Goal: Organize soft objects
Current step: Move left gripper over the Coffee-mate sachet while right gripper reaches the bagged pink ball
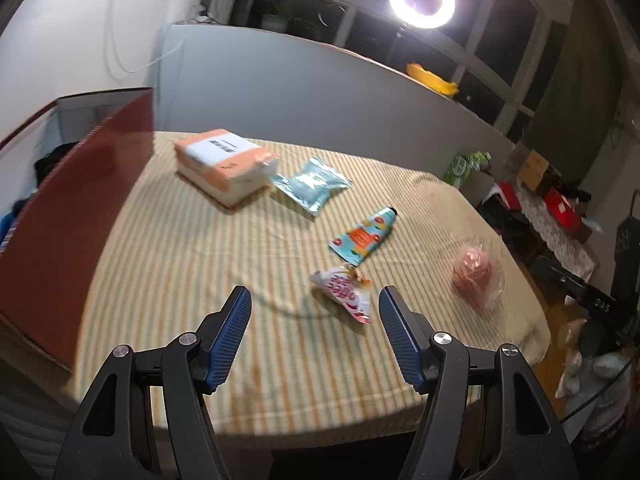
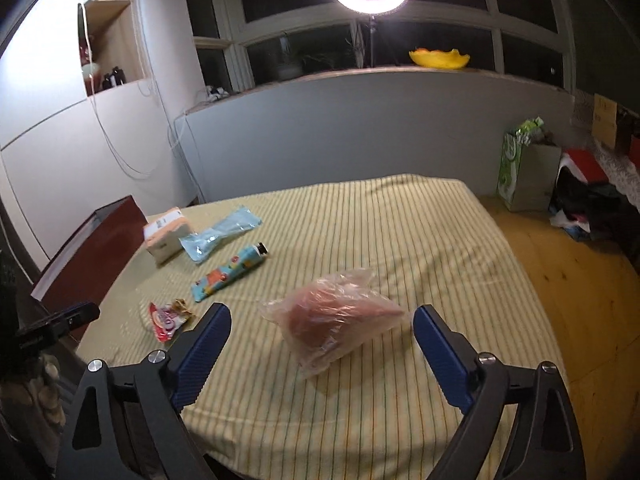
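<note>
Cloth in yellow stripes point(image 2: 400, 220) covers the table, and we see its right and near edges drop to bare floor; a red box point(image 1: 72, 220) walls the left side. Bare cloth lies open at the far right. Our left gripper point(image 1: 315, 300) hangs released, tilted down, over the snack packet point(image 1: 344, 294), whose long axis slants far-left to near-right. Our right gripper point(image 2: 322, 318) gapes empty around the plastic bag point(image 2: 336, 320), not touching. The tube point(image 2: 228, 274) points its cap far-right, beside the blue pouch point(image 2: 220, 236) and tissue pack point(image 2: 166, 236).
</note>
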The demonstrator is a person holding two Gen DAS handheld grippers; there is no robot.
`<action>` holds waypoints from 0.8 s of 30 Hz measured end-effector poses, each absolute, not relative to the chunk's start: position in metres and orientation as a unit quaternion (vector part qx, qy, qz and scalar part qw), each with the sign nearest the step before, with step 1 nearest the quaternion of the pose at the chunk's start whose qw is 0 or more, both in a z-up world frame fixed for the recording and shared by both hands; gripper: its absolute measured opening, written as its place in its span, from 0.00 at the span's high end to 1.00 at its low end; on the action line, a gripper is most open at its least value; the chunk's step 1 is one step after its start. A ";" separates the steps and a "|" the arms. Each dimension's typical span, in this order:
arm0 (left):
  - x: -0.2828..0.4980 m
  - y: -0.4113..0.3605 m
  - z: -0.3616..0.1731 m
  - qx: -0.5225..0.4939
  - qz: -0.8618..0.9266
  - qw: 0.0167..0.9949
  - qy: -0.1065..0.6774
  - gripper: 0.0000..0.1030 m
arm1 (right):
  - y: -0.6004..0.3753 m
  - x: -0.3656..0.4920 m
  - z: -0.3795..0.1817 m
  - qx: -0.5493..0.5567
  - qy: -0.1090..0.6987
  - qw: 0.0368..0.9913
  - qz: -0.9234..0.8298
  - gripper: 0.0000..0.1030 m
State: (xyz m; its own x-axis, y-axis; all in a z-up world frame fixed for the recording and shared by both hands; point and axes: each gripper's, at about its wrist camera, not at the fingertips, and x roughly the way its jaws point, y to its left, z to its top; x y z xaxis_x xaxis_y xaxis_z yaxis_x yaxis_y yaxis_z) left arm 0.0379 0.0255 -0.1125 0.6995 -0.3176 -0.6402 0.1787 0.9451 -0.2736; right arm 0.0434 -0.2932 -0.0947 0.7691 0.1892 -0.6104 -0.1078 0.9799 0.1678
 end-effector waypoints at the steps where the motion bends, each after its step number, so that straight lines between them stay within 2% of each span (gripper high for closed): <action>1: 0.039 0.021 -0.114 -0.089 -0.136 0.917 0.364 0.36 | -0.291 0.046 -0.099 0.056 0.333 0.938 0.078 0.12; 10: 0.058 -0.016 -0.128 -0.038 -0.134 0.916 0.375 0.36 | -0.278 0.081 -0.134 0.020 0.366 0.928 0.068 0.12; 24: 0.093 -0.040 -0.161 0.005 -0.119 0.899 0.421 0.36 | -0.250 0.109 -0.148 -0.036 0.382 0.919 0.094 0.12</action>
